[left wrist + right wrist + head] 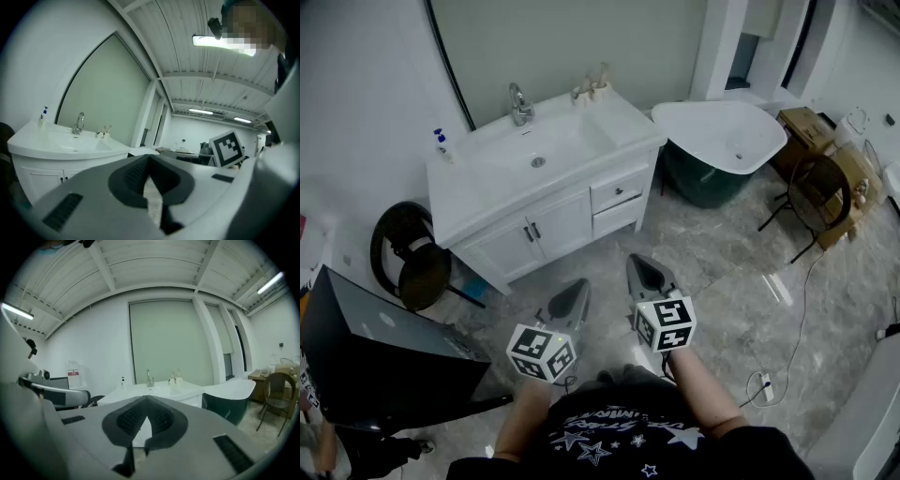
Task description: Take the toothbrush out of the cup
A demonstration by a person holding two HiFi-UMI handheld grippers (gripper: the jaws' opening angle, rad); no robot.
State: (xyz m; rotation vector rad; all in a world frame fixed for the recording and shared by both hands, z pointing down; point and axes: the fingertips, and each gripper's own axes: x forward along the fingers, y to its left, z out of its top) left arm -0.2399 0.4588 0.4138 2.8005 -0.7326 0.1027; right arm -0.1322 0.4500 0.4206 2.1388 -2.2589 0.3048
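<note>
A small cup (598, 88) with a toothbrush standing in it sits at the back right corner of the white vanity top (487, 202), beside the mirror. It shows small and far off as the cup (107, 133) in the left gripper view and as the cup (177, 378) in the right gripper view. My left gripper (578, 285) and right gripper (639, 263) are held side by side over the floor, well short of the vanity and pointing toward it. Both have their tips together with nothing between them, as the left gripper (148, 157) and right gripper (147, 400) show close up.
A faucet (519, 103) and a blue-capped bottle (442, 142) stand on the vanity. A white and green bathtub (722, 141) is to its right, with a round-backed chair (820, 192) and cardboard boxes (806, 127) beyond. A black chair (412, 258) and a dark case (384, 352) stand left. A cable with a plug strip (764, 384) lies on the floor.
</note>
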